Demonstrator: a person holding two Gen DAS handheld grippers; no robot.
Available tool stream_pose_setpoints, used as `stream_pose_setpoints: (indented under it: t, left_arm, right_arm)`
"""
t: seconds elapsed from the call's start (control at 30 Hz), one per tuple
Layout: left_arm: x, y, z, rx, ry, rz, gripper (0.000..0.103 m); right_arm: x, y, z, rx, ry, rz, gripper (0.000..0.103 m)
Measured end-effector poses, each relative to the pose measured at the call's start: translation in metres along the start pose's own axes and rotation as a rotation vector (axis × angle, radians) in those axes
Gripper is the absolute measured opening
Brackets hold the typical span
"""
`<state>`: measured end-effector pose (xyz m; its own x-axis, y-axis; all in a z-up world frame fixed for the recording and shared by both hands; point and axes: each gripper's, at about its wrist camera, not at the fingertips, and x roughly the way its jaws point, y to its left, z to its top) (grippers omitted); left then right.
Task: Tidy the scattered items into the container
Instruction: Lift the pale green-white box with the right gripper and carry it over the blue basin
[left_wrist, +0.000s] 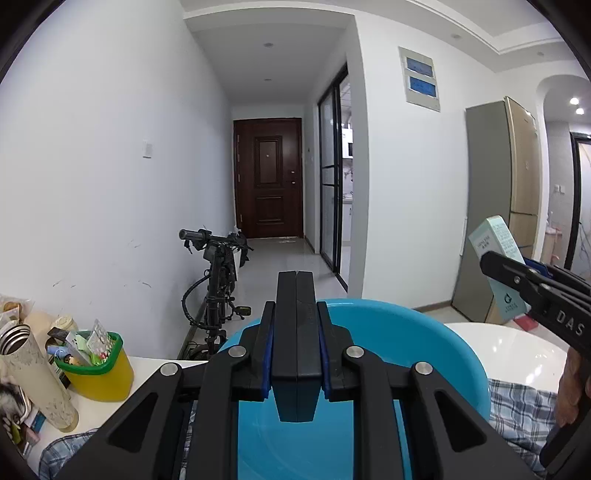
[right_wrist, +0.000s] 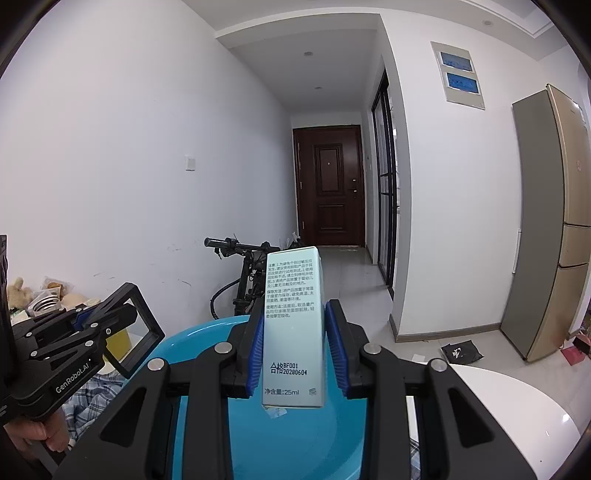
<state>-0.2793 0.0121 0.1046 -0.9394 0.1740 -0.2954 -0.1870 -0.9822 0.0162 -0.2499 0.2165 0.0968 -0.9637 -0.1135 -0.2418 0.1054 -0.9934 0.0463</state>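
Gripping a flat black frame edge-on, the left gripper hangs over the blue basin; the right gripper pinches a pale-green carton upright above that basin, which sits on the table.

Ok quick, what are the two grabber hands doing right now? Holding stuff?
Left gripper: closed on a flat black case.
Right gripper: closed on a pale green box, held above the blue basin.
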Motion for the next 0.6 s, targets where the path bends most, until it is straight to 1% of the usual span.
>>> stream_pose_setpoints:
  t: [0.2, 0.3, 0.43, 0.6]
  left_arm:
    - [-0.002, -0.002, -0.001, -0.003, 0.006, -0.012, 0.021]
    - [0.000, -0.002, -0.002, 0.002, 0.019, -0.022, 0.021]
    - [0.011, -0.008, -0.005, 0.024, 0.076, -0.025, 0.021]
    - [0.019, -0.008, -0.008, 0.005, 0.152, -0.046, 0.021]
  right_arm:
    - [-0.003, 0.003, 0.002, -0.017, -0.008, 0.011, 0.030]
    - [0.001, 0.003, 0.003, -0.023, 0.004, 0.015, 0.030]
    - [0.006, 0.001, 0.005, -0.017, 0.038, 0.027, 0.030]
    - [0.016, -0.004, 0.002, -0.006, 0.112, 0.036, 0.030]
